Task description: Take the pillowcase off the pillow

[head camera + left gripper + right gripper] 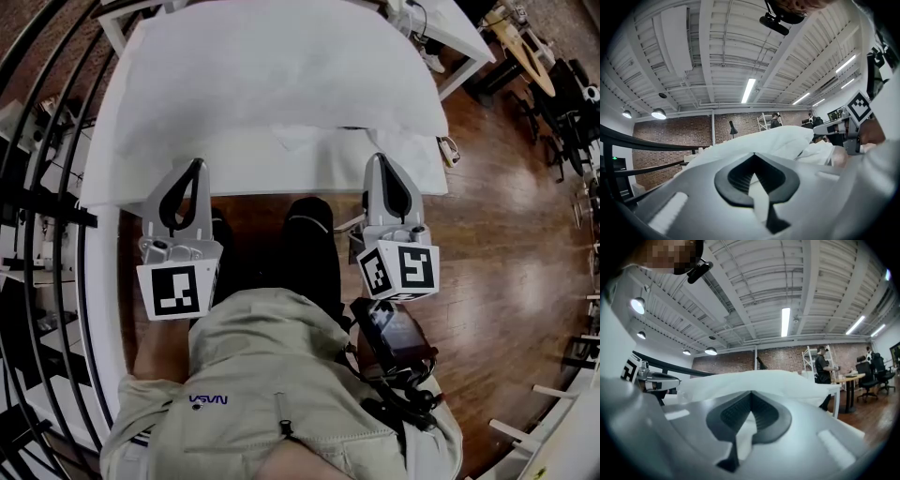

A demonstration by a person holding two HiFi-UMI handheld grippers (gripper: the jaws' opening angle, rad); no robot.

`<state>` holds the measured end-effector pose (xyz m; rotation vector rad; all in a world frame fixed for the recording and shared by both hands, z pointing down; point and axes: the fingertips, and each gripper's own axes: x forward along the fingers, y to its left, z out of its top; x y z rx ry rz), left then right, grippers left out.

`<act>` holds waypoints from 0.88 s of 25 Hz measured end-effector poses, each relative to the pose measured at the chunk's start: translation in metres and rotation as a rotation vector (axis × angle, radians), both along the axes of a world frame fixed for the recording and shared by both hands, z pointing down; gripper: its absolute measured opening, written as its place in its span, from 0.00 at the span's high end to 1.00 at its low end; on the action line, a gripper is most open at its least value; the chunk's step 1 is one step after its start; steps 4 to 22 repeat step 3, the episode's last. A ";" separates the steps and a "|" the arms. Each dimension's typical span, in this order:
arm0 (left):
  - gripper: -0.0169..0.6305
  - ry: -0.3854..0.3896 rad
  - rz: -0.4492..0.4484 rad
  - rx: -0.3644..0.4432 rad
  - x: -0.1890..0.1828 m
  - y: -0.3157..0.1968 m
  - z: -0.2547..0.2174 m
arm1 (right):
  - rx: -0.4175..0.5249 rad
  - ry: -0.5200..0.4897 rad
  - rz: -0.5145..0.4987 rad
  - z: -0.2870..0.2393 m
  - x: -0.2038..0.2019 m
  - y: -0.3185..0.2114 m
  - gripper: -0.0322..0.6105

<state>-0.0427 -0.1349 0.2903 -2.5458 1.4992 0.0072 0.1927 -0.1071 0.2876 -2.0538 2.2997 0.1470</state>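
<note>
Both tongs clamped on the near hem of a white pillowcase on a white table

A curved black railing (37,187) runs along the left of the table (464,37), wooden floor (506,216) and office chairs (562,103) lie to the right, and the person's dark-trousered legs (309,244) stand at the near edge between the two tongs. Another person (822,366) stands far off by a brick wall. The pillow (281,75), plump, smooth and white, lies across the table. Its pillowcase (309,164) trails flat toward the near edge. The left tongs (194,167) and right tongs (377,161) are closed tight, well apart, each with white cloth pinched between its pads.
</note>
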 end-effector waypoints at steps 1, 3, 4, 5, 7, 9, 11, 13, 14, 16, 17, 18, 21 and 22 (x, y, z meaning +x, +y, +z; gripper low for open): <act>0.96 -0.002 0.003 0.002 0.001 0.001 0.000 | -0.002 0.001 -0.001 0.001 0.000 -0.001 0.95; 0.96 -0.005 0.008 0.006 0.003 0.001 0.001 | -0.006 0.003 -0.002 0.002 -0.001 -0.002 0.95; 0.96 -0.005 0.008 0.006 0.003 0.001 0.001 | -0.006 0.003 -0.002 0.002 -0.001 -0.002 0.95; 0.96 -0.005 0.008 0.006 0.003 0.001 0.001 | -0.006 0.003 -0.002 0.002 -0.001 -0.002 0.95; 0.96 -0.005 0.008 0.006 0.003 0.001 0.001 | -0.006 0.003 -0.002 0.002 -0.001 -0.002 0.95; 0.96 -0.005 0.008 0.006 0.003 0.001 0.001 | -0.006 0.003 -0.002 0.002 -0.001 -0.002 0.95; 0.96 -0.005 0.008 0.006 0.003 0.001 0.001 | -0.006 0.003 -0.002 0.002 -0.001 -0.002 0.95; 0.96 -0.005 0.008 0.006 0.003 0.001 0.001 | -0.006 0.003 -0.002 0.002 -0.001 -0.002 0.95; 0.96 -0.005 0.008 0.006 0.003 0.001 0.001 | -0.006 0.003 -0.002 0.002 -0.001 -0.002 0.95; 0.96 -0.005 0.008 0.006 0.003 0.001 0.001 | -0.006 0.003 -0.002 0.002 -0.001 -0.002 0.95; 0.96 -0.005 0.008 0.006 0.003 0.001 0.001 | -0.006 0.003 -0.002 0.002 -0.001 -0.002 0.95; 0.96 -0.005 0.008 0.006 0.003 0.001 0.001 | -0.006 0.003 -0.002 0.002 -0.001 -0.002 0.95; 0.96 -0.005 0.008 0.006 0.003 0.001 0.001 | -0.006 0.003 -0.002 0.002 -0.001 -0.002 0.95; 0.96 -0.005 0.008 0.006 0.003 0.001 0.001 | -0.006 0.003 -0.002 0.002 -0.001 -0.002 0.95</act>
